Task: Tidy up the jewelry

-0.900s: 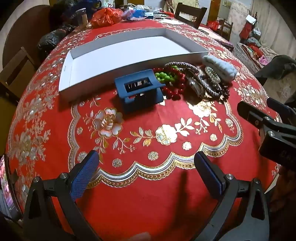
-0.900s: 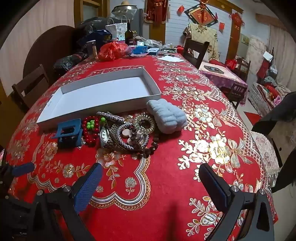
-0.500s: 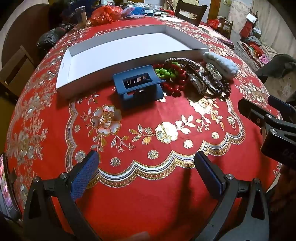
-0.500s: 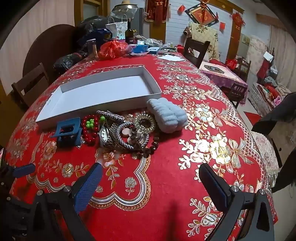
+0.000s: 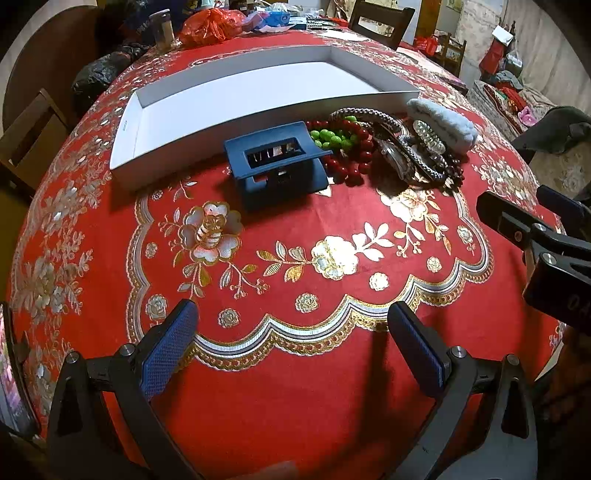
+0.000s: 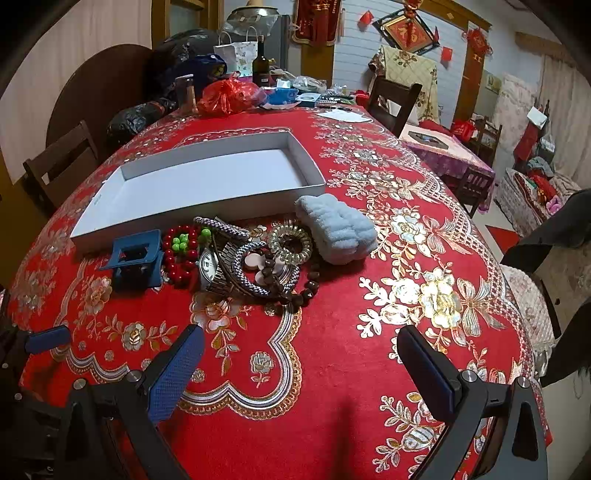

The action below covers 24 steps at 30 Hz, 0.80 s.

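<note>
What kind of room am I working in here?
Most likely a home dining or living room: a large table under a red floral tablecloth, wooden dining chairs around it, and red festive hangings on the wall.

Dim warm light, fisheye bending, perhaps slightly soft

Far ahead of the gripper, a red plastic bag [image 6: 229,96], dark wine bottle [image 6: 260,63] and gift bag [image 6: 239,55] crowd the red floral tablecloth [image 6: 388,295]; a wooden chair [image 6: 393,101] stands beyond.

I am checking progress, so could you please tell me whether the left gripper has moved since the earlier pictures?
Yes. The left gripper has advanced toward the blue hair claw, which sits lower and larger in its view.
</note>
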Tool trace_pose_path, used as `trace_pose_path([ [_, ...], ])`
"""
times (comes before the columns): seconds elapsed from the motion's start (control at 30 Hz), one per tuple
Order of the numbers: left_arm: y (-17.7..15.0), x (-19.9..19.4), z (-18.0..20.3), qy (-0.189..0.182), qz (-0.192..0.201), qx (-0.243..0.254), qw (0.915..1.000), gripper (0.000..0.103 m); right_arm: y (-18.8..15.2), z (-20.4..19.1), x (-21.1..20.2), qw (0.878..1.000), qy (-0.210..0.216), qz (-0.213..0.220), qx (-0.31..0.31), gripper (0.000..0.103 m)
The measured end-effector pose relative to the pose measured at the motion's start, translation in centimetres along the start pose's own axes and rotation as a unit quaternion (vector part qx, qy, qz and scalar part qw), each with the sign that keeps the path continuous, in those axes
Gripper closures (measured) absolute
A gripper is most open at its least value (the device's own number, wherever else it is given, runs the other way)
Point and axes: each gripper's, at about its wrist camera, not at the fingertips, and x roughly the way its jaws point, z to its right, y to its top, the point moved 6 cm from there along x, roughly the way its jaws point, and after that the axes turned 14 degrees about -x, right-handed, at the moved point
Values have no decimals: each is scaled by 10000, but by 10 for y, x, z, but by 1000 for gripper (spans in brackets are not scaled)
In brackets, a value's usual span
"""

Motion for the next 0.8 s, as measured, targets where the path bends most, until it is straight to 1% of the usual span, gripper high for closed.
trace_pose_path([
  [0.33,-3,2,1,13,-11,12,10000,0,0,1,1,10000,-24,-23,0,0],
  [0.57,-2,4,-1,109,134,110,9998,0,-1,1,6,9998,-134,-152,-7,0],
  [0.67,-1,6,-4,33,126,27,9999,0,-2,0,7,9995,-214,-210,-66,0],
  [0.8,-1,7,-6,-54,164,-26,9998,0,-2,0,6,9994,-252,-183,-130,0],
])
